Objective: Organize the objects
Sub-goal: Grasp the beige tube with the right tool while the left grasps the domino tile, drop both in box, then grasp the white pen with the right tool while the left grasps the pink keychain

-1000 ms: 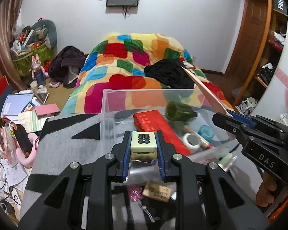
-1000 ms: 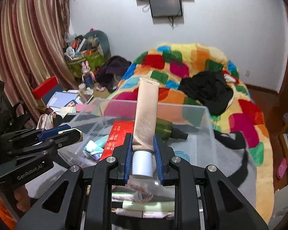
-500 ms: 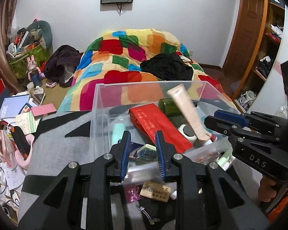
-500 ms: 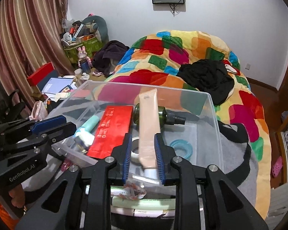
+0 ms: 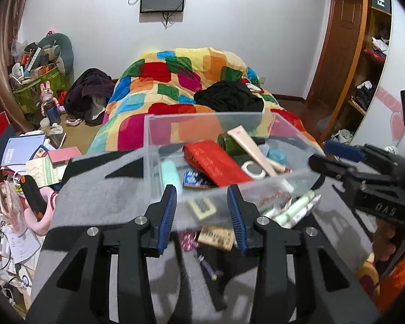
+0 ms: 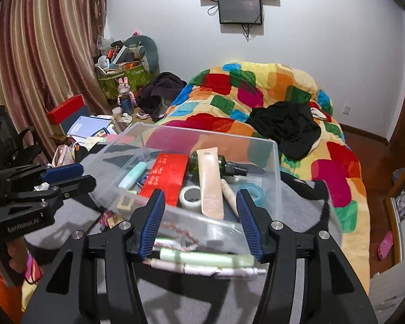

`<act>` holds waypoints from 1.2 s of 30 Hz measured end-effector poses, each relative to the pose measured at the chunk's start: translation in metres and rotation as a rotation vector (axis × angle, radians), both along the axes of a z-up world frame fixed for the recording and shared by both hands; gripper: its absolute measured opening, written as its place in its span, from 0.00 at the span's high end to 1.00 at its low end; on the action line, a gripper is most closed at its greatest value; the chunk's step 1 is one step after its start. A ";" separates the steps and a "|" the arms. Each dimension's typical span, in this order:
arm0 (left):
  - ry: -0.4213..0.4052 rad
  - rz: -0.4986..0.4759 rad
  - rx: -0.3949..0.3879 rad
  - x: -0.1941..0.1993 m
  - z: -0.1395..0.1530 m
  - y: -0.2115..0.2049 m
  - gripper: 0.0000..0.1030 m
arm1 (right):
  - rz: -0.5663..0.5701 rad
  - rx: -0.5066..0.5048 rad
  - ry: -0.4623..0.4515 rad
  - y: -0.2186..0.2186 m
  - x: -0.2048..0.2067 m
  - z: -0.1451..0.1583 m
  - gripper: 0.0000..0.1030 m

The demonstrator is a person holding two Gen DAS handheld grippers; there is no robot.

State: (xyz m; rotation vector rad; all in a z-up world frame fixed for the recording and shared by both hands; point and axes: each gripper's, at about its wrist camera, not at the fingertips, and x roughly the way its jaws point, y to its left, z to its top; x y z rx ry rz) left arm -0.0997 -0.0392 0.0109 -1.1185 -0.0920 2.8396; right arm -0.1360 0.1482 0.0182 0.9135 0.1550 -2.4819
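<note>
A clear plastic bin [image 5: 259, 186] [image 6: 275, 162] stands on a grey and black blanket. In it lie a red box [image 5: 216, 162] [image 6: 167, 178], a beige tube [image 5: 253, 151] [image 6: 210, 183], a dark green bottle [image 6: 224, 164], a tape roll [image 5: 253, 168] [image 6: 193, 197], a mint tube [image 5: 170, 172] [image 6: 132, 175] and a small pale green cube [image 5: 202, 206] [image 6: 125, 202]. My left gripper [image 5: 202, 213] is open and empty, just before the bin's near wall. My right gripper [image 6: 199, 221] is open and empty, before the bin's near wall.
Pale green tubes [image 6: 202, 259] [image 5: 294, 210], a braided cord [image 6: 175, 232], a tan tag [image 5: 216, 237] and small bits lie on the blanket in front of the bin. A colourful bed [image 6: 270, 94] is behind. Clutter covers the floor at left [image 5: 27, 162].
Both grippers let go of their loads and opened wider: the cube and the beige tube now lie in the bin. Both grippers have drawn back from the bin.
</note>
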 end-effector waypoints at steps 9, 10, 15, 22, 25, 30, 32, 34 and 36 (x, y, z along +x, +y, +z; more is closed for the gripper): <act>-0.134 0.007 -0.027 0.012 -0.044 -0.008 0.62 | 0.012 0.089 -0.048 0.021 0.019 -0.032 0.40; -0.155 0.012 -0.029 0.013 -0.050 -0.012 0.62 | 0.009 0.104 -0.065 0.024 0.019 -0.039 0.40; -0.227 0.001 -0.015 0.009 -0.067 -0.018 0.62 | 0.007 0.131 -0.145 0.041 0.014 -0.067 0.31; -0.247 -0.042 -0.059 -0.010 -0.069 0.000 0.54 | 0.052 0.138 -0.184 0.043 0.003 -0.079 0.19; -0.242 -0.053 -0.075 -0.012 -0.070 0.005 0.54 | 0.056 0.153 -0.212 0.039 -0.007 -0.085 0.19; -0.208 -0.055 -0.096 -0.003 -0.070 0.005 0.67 | 0.089 0.161 -0.227 0.033 -0.015 -0.083 0.19; -0.205 -0.049 -0.099 0.000 -0.070 0.003 0.83 | 0.115 0.184 -0.234 0.028 -0.015 -0.086 0.20; -0.201 -0.044 -0.095 0.004 -0.069 -0.001 0.89 | 0.134 0.191 -0.231 0.026 -0.012 -0.085 0.31; -0.198 -0.038 -0.087 0.010 -0.069 -0.006 0.93 | 0.164 0.171 -0.247 0.027 -0.008 -0.083 0.47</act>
